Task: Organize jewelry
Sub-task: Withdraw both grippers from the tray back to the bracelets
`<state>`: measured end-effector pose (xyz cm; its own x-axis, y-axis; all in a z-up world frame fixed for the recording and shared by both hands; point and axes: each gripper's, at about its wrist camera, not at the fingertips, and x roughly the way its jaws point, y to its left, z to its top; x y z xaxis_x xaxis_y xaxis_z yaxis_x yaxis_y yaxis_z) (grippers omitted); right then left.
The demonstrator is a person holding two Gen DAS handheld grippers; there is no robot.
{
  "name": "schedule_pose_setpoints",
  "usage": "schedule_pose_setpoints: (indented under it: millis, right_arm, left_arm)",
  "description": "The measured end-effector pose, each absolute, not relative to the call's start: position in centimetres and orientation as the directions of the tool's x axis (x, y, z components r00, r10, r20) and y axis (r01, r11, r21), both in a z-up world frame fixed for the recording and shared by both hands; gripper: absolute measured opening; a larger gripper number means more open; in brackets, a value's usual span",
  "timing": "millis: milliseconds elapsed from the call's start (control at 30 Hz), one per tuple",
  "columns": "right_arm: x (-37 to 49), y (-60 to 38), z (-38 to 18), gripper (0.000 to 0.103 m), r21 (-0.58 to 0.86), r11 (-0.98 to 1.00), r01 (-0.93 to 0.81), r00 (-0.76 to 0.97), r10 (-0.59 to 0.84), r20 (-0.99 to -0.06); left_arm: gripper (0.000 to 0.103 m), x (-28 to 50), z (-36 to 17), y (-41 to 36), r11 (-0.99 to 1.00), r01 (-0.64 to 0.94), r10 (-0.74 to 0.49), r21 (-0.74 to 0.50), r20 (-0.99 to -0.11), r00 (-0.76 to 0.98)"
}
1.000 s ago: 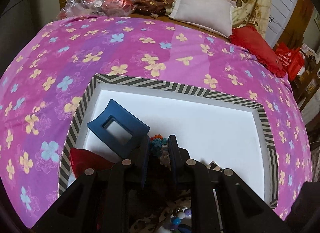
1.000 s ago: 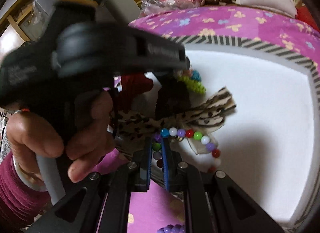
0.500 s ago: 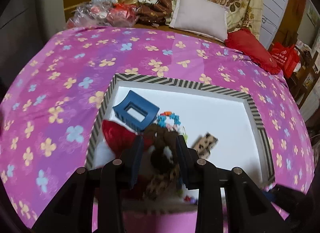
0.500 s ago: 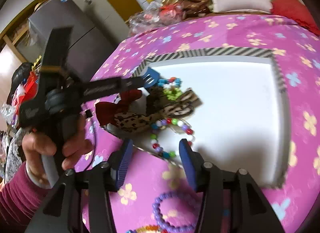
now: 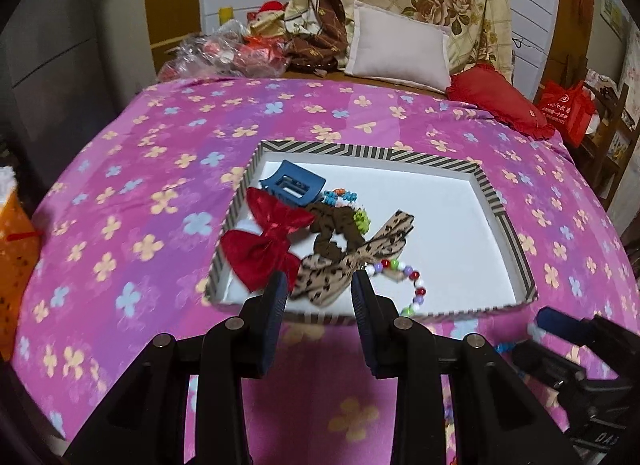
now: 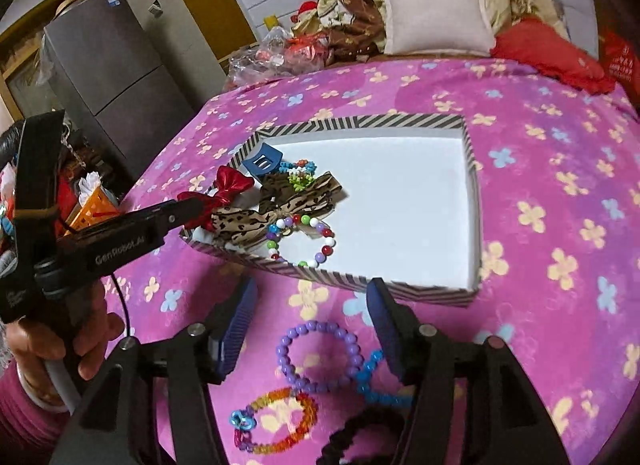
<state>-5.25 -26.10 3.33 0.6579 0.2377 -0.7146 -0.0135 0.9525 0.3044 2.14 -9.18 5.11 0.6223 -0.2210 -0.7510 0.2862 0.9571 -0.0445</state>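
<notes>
A striped-rim tray (image 5: 360, 151) (image 6: 360, 121) with a white floor lies on the pink flowered bedspread (image 5: 140, 185). Heaped in its left part are a blue hair claw (image 5: 294, 185), a red bow (image 5: 268, 241), a brown scrunchie (image 5: 332, 233), a leopard bow (image 5: 352, 257) and a multicolour bead bracelet (image 6: 308, 239). My left gripper (image 5: 318, 289) hangs open before the tray's near rim, nothing between its pads. My right gripper (image 6: 312, 297), its jaws opening and empty, hovers above a purple bead bracelet (image 6: 318, 349) on the bedspread.
Near the purple bracelet lie a blue bead bracelet (image 6: 372, 381), a rainbow bracelet (image 6: 276, 421) and a black scrunchie (image 6: 360, 437). Pillows (image 5: 400, 49), a red cushion (image 5: 496, 101) and plastic bags (image 5: 224, 49) line the far edge. A grey fridge (image 6: 112, 77) stands at the left.
Both grippers opened and drew back from the tray. The scrunchie and leopard bow left the left jaws, the multicolour bracelet left the right jaws; all now lie in the tray.
</notes>
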Motion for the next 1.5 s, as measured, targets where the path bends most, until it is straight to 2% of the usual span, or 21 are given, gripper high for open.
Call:
schedule_pose_setpoints:
  millis: [200,767,1500]
  right_arm:
    - [-7.6,-25.6,4.5,0.067,0.265,0.964,-0.011,0.680,0.202,-0.705]
    - [-12.3,-24.9,6.2,0.069,0.196,0.981,-0.008,0.711,0.143,-0.689]
    - [-13.7,-24.1,7.5,0.075,0.130,0.991,0.031,0.735,0.065,-0.675]
  left_arm:
    - [0.037,-0.7,5.3,-8.6,0.961,0.276,-0.208,-0.031,-0.740,0.640]
    - [0.037,-6.2,5.6,-8.7,0.962,0.273,-0.193,-0.004,-0.716,0.671]
    - [0.037,-8.3,5.1,-8.6,0.965,0.261,-0.192,-0.018,-0.729,0.657]
